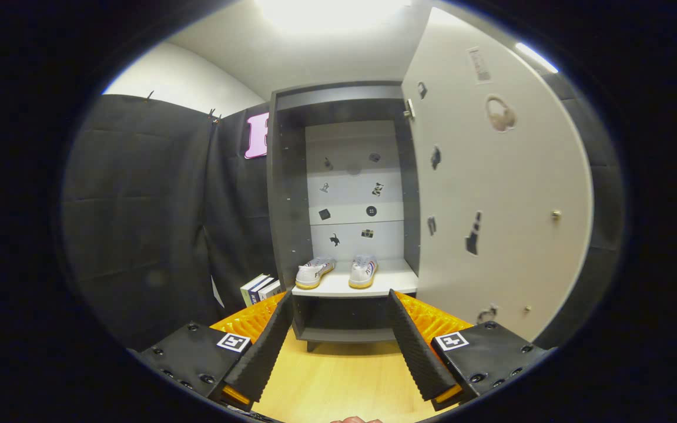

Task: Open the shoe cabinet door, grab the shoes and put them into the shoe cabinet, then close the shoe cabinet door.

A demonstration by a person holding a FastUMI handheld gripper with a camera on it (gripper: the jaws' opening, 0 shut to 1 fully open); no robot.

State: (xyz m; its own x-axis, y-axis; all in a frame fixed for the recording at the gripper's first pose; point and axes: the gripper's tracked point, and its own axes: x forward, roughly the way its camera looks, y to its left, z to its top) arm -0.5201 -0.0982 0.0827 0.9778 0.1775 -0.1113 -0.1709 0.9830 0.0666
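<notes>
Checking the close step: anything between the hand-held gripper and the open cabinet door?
Nothing visible. The hand-held gripper is open and holds nothing, with bare wood floor ahead of it. The door stands swung open beside its right finger. Both shoes sit fully on the shelf, not overhanging the front edge.

Books (261, 289) stand on the wooden floor (338, 376).

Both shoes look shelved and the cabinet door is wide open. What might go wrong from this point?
1. The door swings far out beside the open, empty gripper; a push near its hinge may close it only partway.
2. The left shoe sits near the front edge of the shelf, so the closing door might catch it.
3. The books stand close beside the cabinet and may get bumped.
</notes>
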